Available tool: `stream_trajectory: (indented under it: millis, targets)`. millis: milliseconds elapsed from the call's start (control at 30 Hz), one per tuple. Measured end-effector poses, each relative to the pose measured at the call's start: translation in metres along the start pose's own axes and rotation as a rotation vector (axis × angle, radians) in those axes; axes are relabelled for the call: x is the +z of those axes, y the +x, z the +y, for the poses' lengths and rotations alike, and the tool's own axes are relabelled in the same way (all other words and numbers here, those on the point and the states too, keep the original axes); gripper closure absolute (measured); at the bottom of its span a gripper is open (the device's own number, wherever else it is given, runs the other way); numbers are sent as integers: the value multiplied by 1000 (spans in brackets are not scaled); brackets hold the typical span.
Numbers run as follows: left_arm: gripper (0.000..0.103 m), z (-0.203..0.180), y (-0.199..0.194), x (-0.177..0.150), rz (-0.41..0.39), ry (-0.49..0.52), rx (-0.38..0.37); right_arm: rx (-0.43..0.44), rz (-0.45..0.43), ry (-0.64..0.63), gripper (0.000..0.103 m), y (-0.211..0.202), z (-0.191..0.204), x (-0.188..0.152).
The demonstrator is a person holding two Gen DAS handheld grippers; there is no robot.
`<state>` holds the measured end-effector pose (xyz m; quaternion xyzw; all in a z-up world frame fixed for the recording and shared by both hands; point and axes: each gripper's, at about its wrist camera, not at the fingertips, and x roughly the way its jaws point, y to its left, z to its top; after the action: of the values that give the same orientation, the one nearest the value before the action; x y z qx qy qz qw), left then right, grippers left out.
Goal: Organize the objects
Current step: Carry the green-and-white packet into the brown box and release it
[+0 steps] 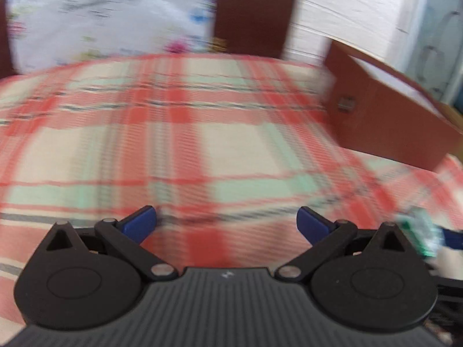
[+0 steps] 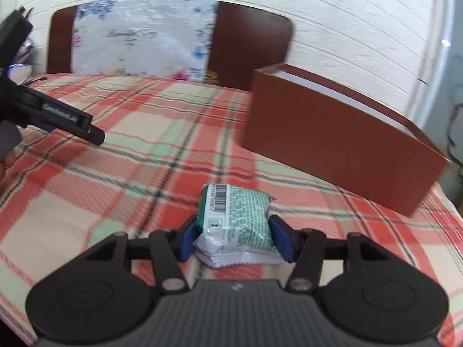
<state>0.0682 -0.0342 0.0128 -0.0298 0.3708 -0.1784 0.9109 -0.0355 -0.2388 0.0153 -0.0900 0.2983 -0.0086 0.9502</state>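
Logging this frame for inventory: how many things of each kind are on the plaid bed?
Green-and-white packets: 1
Brown boxes: 1
Floral pillows: 1
Total: 3
The right hand-held gripper holds the packet.

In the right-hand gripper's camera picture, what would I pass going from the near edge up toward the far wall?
right gripper shut on a green and white packet → plaid cloth → brown box → floral pillow against the dark headboard → white wall.
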Motion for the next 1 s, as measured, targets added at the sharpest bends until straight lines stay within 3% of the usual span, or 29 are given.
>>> stream_trajectory:
  millis: [100, 200, 333, 467, 533, 567, 600, 633, 700, 800, 1000]
  targets:
    - [2, -35, 3, 4, 93, -10, -155, 21, -2, 34, 35, -4, -8, -5]
    - [6, -54, 9, 8, 186, -57, -254, 54, -11, 48, 27, -8, -15, -9]
    - [7, -73, 13, 6, 252, -114, -326, 104, -25, 85, 25, -11, -28, -18]
    - [15, -97, 22, 5, 297, -88, -337, 127, -44, 92, 25, -11, -30, -22]
    - [28, -111, 25, 4, 286, -32, -304, 142, -51, 102, 24, -8, -32, -21]
    - [33, -117, 26, 4, 277, -3, -296, 150, -55, 103, 29, -7, -33, -21]
    - [45, -120, 27, 5, 275, 9, -308, 155, -58, 101, 31, -5, -33, -20]
    - [52, -121, 30, 7, 288, 4, -326, 154, -62, 101, 33, -4, -33, -20]
    - [54, -123, 33, 13, 299, 5, -331, 145, -73, 110, 47, -3, -34, -19]
    - [60, -134, 27, 22, 286, 45, -342, 130, -99, 127, 56, -1, -40, -16]
    - [60, -166, 5, 61, 157, 141, -370, 43, -271, 147, 58, -12, -59, 4]
